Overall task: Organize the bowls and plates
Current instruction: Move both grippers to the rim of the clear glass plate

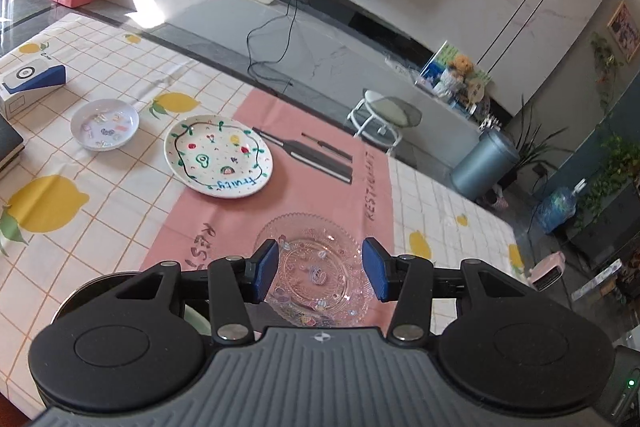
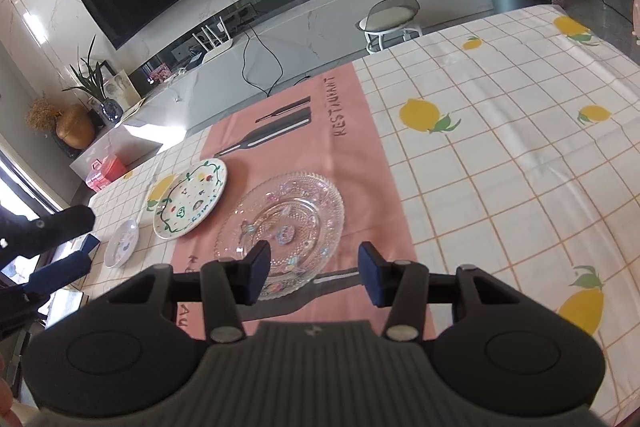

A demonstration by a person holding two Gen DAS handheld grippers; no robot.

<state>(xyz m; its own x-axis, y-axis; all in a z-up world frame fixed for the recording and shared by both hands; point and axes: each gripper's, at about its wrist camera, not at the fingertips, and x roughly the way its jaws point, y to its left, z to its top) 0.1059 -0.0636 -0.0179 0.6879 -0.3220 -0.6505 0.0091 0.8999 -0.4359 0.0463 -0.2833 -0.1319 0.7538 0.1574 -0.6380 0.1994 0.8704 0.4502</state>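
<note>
A clear glass plate (image 1: 316,271) (image 2: 282,223) lies on the pink placemat (image 1: 320,171) (image 2: 320,131). A white plate with fruit drawings (image 1: 218,157) (image 2: 190,205) lies left of it. A small white bowl (image 1: 105,123) (image 2: 122,243) sits further left on the lemon tablecloth. My left gripper (image 1: 320,269) is open and empty, hovering above the glass plate. My right gripper (image 2: 314,273) is open and empty, above the near edge of the glass plate. The left gripper's fingers (image 2: 60,269) show at the left edge of the right wrist view.
A blue and white box (image 1: 30,81) lies at the table's far left. A dark round object (image 1: 86,291) sits under the left gripper's body. A stool (image 1: 382,117) (image 2: 390,19), a grey bin (image 1: 484,163) and a TV bench stand beyond the table.
</note>
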